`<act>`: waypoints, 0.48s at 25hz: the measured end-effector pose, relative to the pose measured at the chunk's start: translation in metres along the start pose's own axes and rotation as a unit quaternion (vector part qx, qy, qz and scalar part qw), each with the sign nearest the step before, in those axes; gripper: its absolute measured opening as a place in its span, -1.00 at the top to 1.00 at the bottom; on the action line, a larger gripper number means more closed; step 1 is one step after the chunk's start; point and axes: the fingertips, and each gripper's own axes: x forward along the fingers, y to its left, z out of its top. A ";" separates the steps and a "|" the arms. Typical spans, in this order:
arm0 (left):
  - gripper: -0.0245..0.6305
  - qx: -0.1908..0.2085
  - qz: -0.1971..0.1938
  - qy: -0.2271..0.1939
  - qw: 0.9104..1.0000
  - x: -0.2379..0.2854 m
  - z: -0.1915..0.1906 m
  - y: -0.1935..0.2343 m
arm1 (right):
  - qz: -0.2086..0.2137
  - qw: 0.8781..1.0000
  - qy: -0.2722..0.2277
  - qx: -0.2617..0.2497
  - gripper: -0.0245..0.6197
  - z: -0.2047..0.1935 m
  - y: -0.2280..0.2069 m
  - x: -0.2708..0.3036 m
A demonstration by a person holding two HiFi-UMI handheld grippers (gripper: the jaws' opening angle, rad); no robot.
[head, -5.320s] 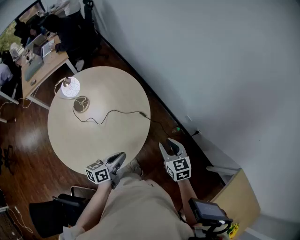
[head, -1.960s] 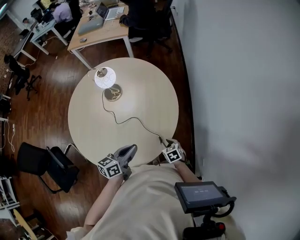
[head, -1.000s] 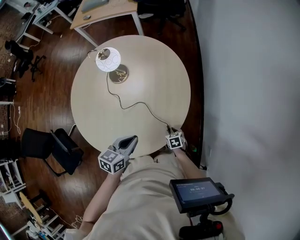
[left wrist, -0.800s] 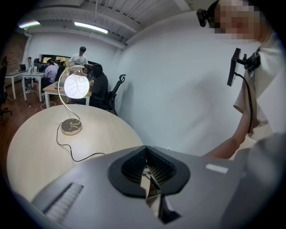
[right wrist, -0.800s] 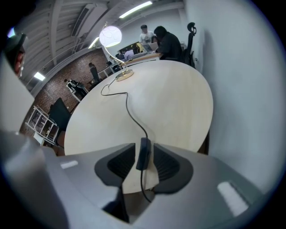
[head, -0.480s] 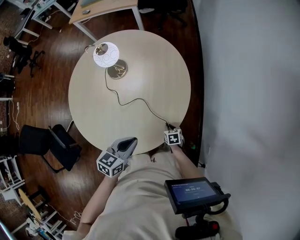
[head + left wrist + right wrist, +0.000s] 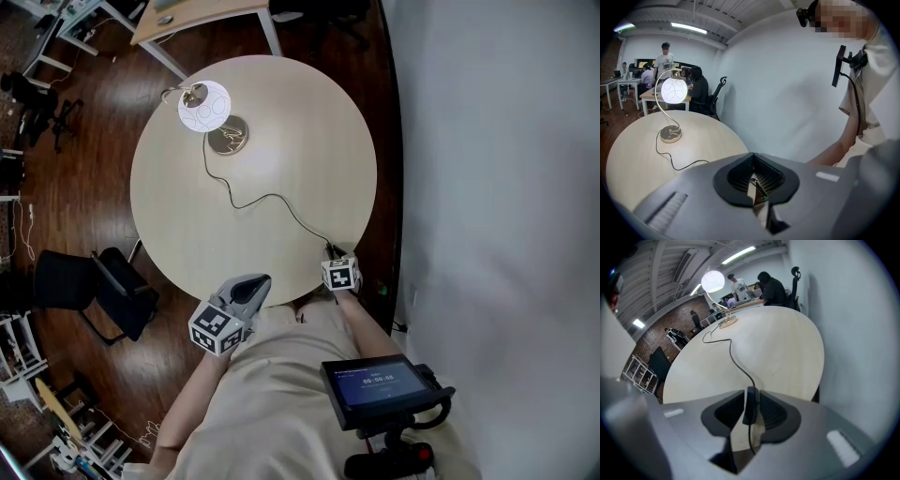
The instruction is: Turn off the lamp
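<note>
Round pale table (image 7: pixel 281 112) in an open office, dark wood floor around it. At its near edge the right gripper (image 7: pixel 332 255) has the cord's inline switch (image 7: pixel 751 404) between its pads, which touch it while the jaws ease apart. The left gripper (image 7: pixel 255 283) hangs just off the near edge, jaws almost together, empty. The cord (image 7: pixel 267 198) runs across to the lamp (image 7: pixel 203 106), lit, at the far left edge. Judgement: the switch is small, light and rigid, best pinched across its flat sides. The limp cord gives no support.
</note>
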 end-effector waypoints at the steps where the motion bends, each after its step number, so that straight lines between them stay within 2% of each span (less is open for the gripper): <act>1: 0.93 0.000 0.000 0.001 1.000 0.000 0.000 0.000 | -0.002 1.000 0.002 0.002 0.63 -0.001 -0.001 0.001; 12: 0.93 0.003 -0.003 -0.002 1.000 -0.005 0.001 -0.001 | -0.017 1.000 0.006 0.020 0.64 -0.004 -0.003 0.001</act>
